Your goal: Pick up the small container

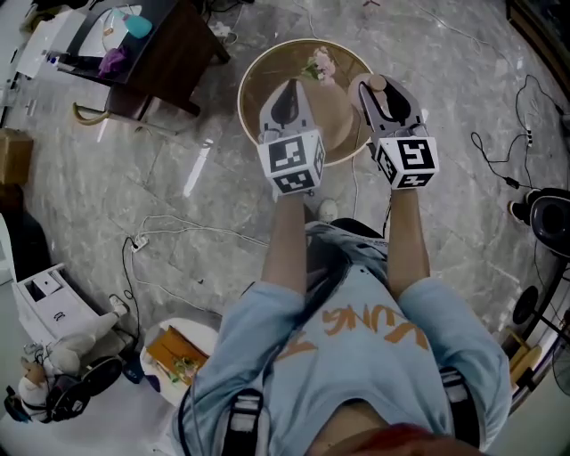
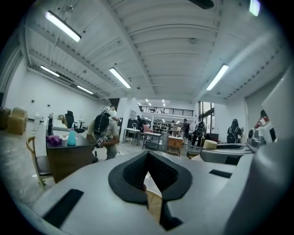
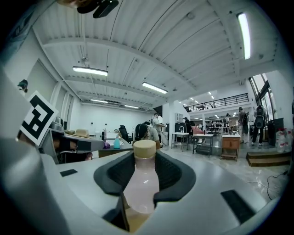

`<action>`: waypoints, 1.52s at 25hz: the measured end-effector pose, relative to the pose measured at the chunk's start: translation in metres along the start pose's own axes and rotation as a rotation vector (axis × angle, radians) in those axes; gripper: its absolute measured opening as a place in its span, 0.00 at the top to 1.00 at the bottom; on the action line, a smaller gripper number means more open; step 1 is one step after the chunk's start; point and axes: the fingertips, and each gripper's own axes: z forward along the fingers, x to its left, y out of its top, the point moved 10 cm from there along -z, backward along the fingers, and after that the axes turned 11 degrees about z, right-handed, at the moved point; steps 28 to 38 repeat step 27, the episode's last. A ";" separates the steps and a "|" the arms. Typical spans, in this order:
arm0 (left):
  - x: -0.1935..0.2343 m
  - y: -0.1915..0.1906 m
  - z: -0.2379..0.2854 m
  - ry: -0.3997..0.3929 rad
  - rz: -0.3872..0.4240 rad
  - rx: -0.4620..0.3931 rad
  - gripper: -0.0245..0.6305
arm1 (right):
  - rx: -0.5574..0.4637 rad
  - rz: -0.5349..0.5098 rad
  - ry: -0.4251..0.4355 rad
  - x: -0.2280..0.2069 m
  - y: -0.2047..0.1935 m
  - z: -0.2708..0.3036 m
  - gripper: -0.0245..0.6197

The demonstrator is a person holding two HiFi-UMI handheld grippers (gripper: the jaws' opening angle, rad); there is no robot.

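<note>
Over the round table (image 1: 258, 89): both grippers were held above the wooden top, the left gripper (image 1: 289, 89) toward its middle and the right gripper (image 1: 381, 87) at its right edge.
Left gripper: its own view showed the jaws closed tip to tip with nothing between the pads. Table wood showed through the gap below them.
Right gripper: the jaws were clamped on the small container (image 3: 141, 183), with the dark pads pressing both sides of its body.
Small container: a pale pink bottle with a tan cap (image 3: 144, 149), standing upright between the right jaws at the table's right edge. Whether its base touched the table could not be determined.
Flowers (image 1: 316, 64): a small bunch lay on the far part of the table top, apart from both grippers.
Dark desk (image 1: 165, 53): it stood to the left of the table on its far side and carried a teal bottle (image 1: 138, 25).
Cables (image 1: 178, 232): they lay on the marble floor (image 1: 445, 205) on the table's near side.
</note>
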 end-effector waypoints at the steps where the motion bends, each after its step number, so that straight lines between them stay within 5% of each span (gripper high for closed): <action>1: 0.000 0.004 -0.001 -0.002 0.011 -0.007 0.93 | -0.005 -0.007 0.008 0.002 0.004 -0.001 0.73; 19: 0.007 0.031 -0.025 0.016 0.120 -0.057 0.93 | -0.055 0.034 0.034 0.010 0.021 -0.010 0.73; 38: 0.005 0.033 -0.030 0.033 0.128 -0.065 0.93 | -0.063 0.026 0.013 0.004 0.028 -0.017 0.73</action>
